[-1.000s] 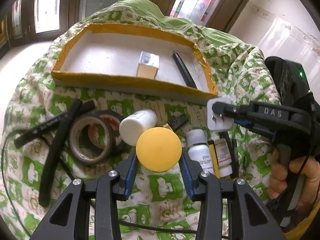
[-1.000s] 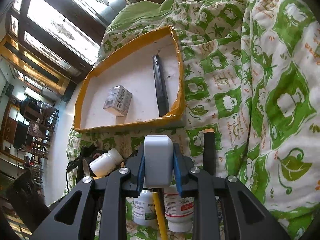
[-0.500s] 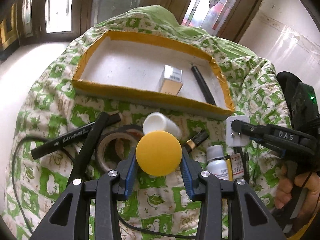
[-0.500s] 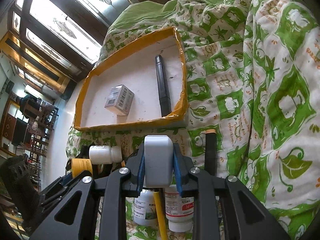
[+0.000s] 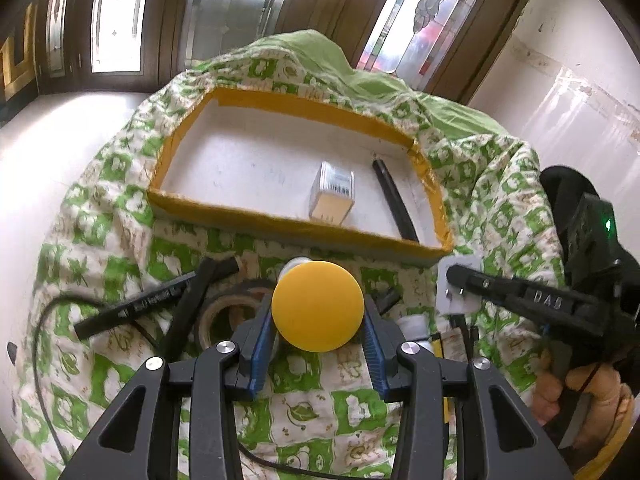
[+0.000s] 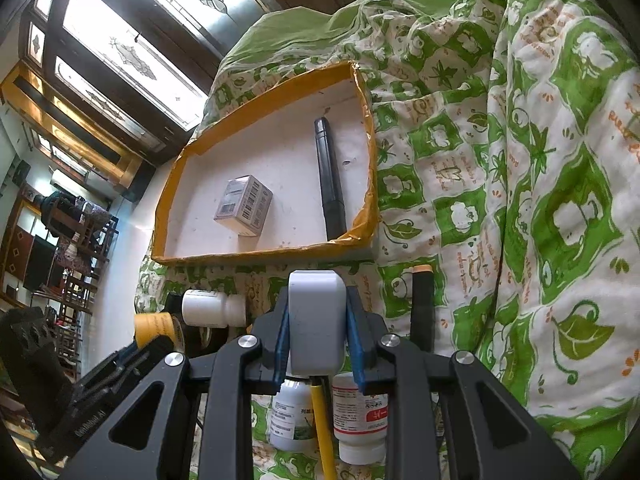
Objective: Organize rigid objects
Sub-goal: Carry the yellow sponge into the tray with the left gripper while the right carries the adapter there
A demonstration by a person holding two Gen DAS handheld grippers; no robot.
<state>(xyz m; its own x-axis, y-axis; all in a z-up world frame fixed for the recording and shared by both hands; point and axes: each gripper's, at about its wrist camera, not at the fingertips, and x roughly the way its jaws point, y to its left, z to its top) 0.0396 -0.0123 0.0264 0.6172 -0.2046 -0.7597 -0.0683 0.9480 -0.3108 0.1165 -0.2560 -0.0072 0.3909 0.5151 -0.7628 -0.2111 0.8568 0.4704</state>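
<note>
Both grippers have drawn closer to the tray (image 5: 296, 227) since a moment ago, and its near rim now lies just ahead of them.

On the green patterned cloth (image 5: 120, 208) at the left lie a black marker (image 5: 136, 307) and a roll of tape (image 5: 228, 312). The left gripper (image 5: 318, 350) has its jaws clamped on a round yellow lid (image 5: 318, 306), held above the cloth short of the tray. Inside the tray rest a small box (image 5: 332, 194) and, to its right, a black pen (image 5: 394, 200), apart from each other. The right gripper (image 6: 318, 350) pinches a white plug (image 6: 317, 320) between its blue pads, near the tray's right corner. Below it lie two white bottles (image 6: 360, 416) and a yellow pencil (image 6: 322, 428).
</note>
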